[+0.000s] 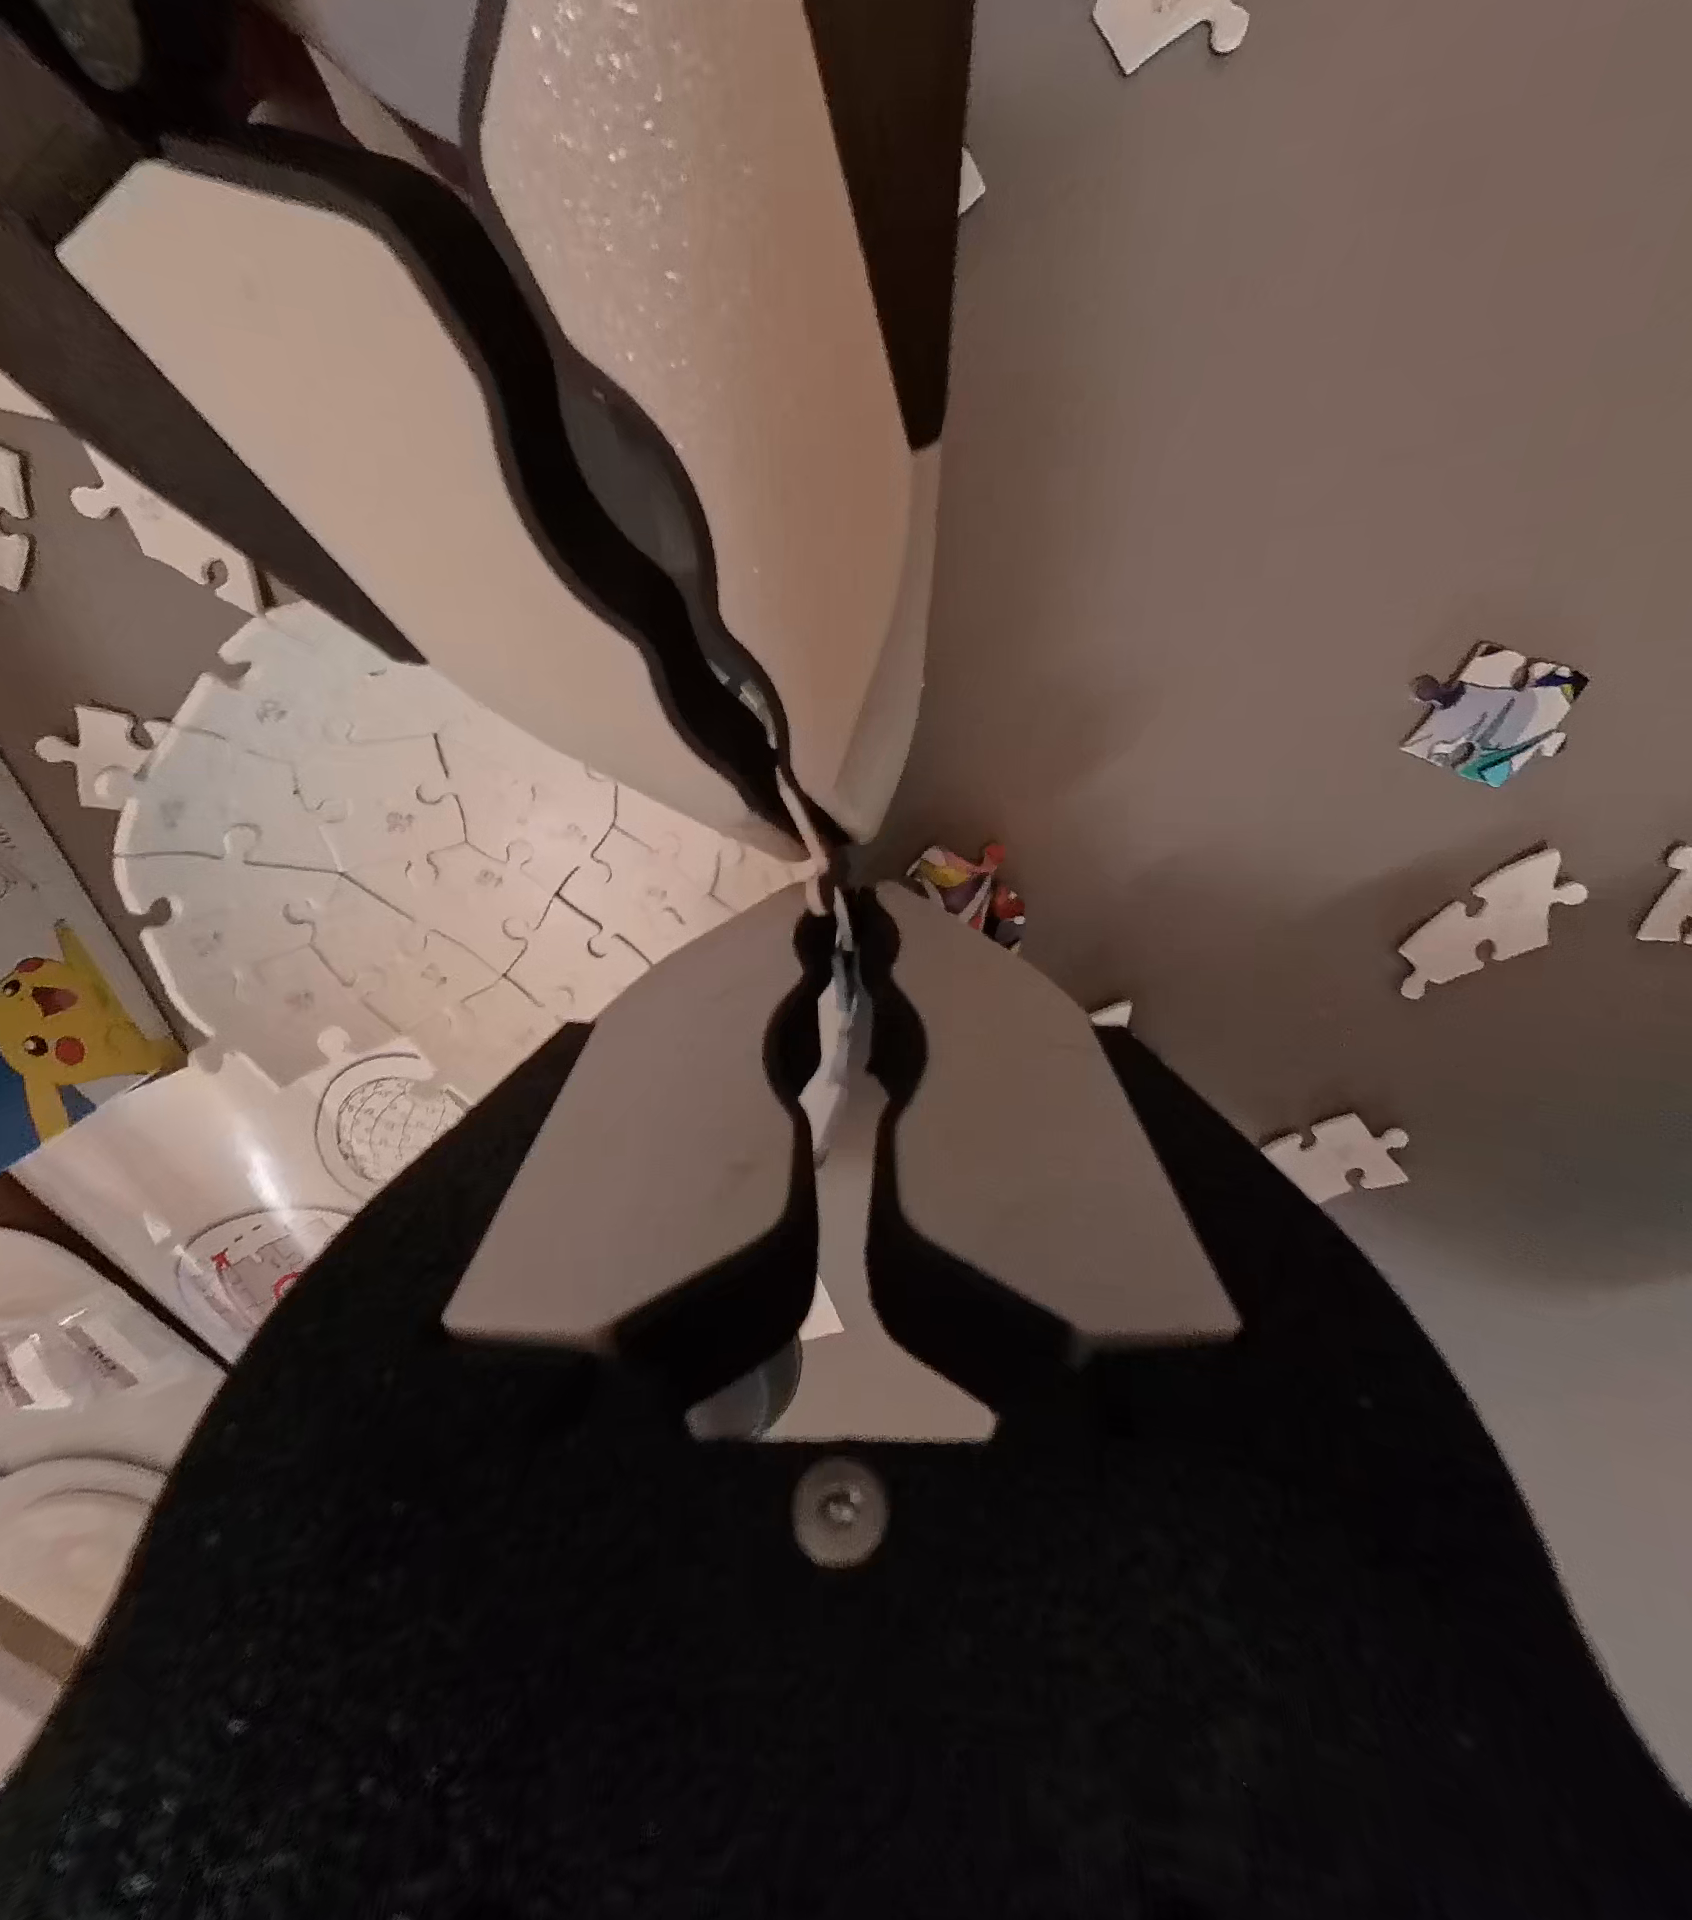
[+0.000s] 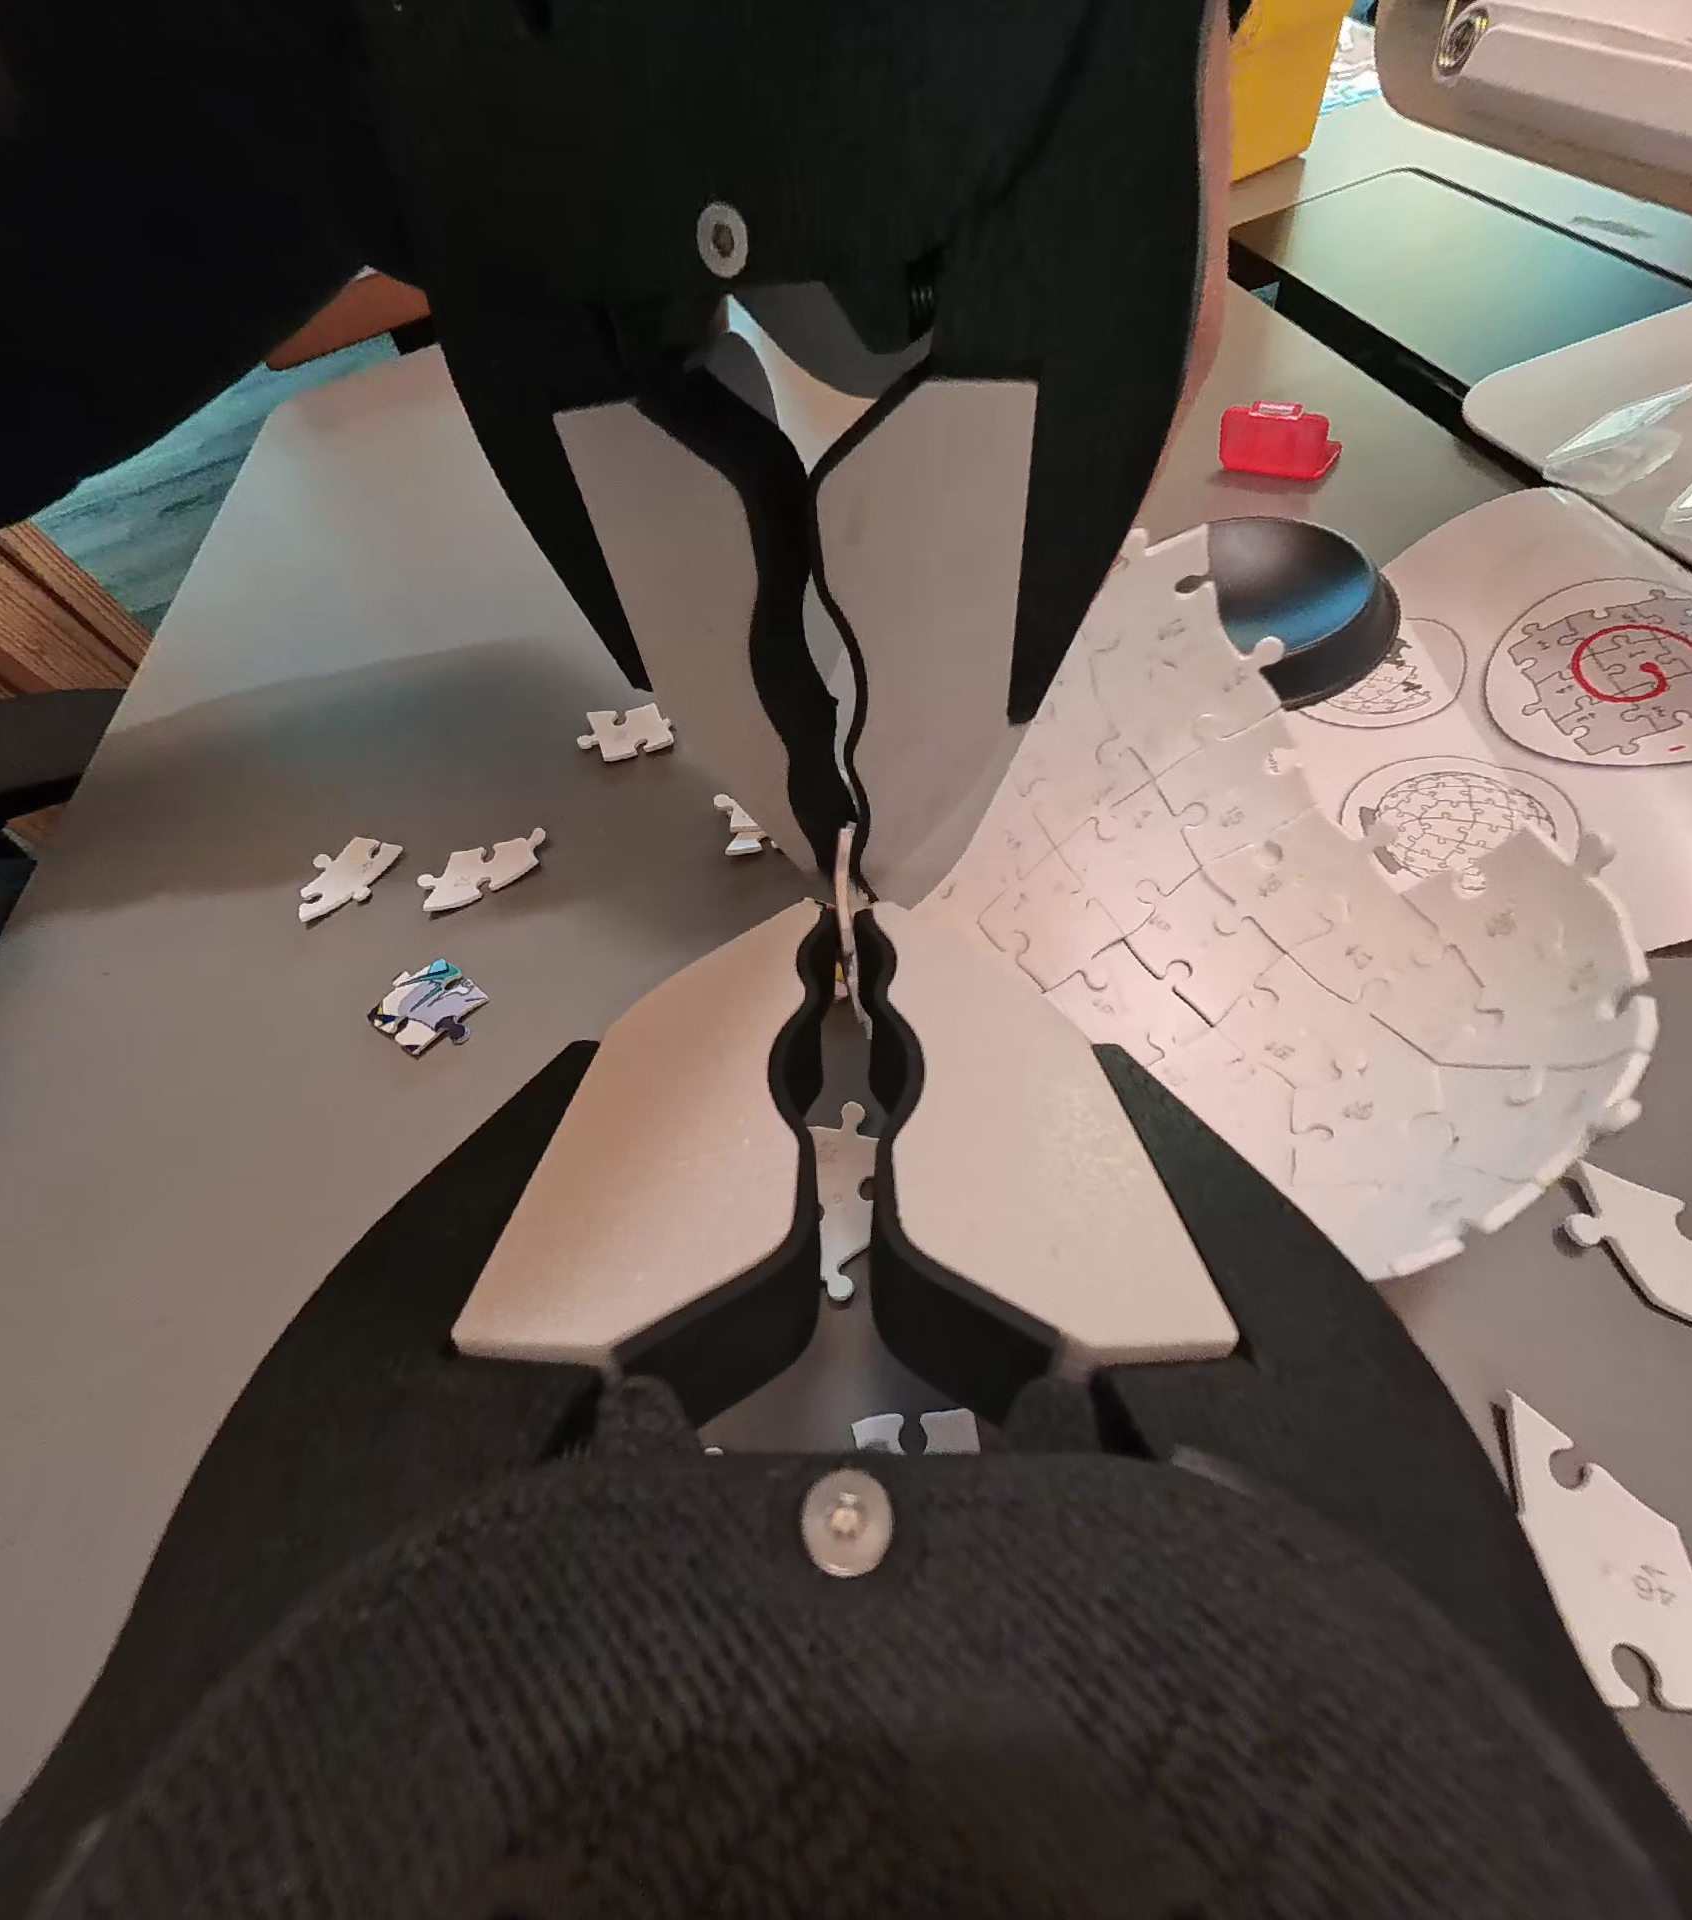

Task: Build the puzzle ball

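Over grey table (image 2: 198,1247), both tools seemingly pinch one puzzle piece (image 2: 847,935).

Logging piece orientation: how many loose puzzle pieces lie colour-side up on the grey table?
2: a blue-and-white printed cardboard piece at the left wrist view's right, a red-and-yellow one half hidden behind the left gripper. More may be hidden.

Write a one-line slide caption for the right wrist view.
Both grippers pinch one puzzle piece between them beside the half-built puzzle ball.
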The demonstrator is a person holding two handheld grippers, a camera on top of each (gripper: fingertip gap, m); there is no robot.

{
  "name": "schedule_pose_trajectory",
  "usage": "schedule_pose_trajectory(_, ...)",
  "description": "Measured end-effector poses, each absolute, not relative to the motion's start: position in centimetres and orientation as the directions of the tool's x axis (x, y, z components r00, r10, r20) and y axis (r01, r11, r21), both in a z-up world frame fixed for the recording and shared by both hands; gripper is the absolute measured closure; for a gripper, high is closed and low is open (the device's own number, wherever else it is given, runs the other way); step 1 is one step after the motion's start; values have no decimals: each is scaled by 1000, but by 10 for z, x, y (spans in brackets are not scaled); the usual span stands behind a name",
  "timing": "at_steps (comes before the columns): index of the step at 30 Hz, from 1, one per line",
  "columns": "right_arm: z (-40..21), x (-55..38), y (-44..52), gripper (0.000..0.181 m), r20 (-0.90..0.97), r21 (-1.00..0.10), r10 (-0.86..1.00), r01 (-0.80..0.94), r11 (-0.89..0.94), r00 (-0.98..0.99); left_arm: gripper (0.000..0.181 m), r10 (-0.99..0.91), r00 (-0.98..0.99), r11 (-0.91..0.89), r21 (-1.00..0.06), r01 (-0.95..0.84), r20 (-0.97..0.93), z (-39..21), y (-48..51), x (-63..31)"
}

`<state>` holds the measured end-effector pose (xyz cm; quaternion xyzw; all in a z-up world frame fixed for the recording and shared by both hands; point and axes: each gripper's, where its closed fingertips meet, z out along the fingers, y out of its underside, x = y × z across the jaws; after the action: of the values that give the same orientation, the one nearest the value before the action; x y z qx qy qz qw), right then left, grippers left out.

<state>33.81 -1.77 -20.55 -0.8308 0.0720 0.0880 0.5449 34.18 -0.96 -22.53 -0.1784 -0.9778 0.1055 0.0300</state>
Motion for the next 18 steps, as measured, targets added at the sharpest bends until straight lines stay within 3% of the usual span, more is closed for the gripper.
schedule_pose_trajectory(12,-206,336,-16,179,-219,-895,-12,-205,-396,976,179,400,-916,906,-165,390,29,-226,-7,342)
schedule_pose_trajectory(18,-200,338,-17,179,-247,-906,-14,-235,-353,969,177,364,-931,906,-243,346,33,-221,-10,341)
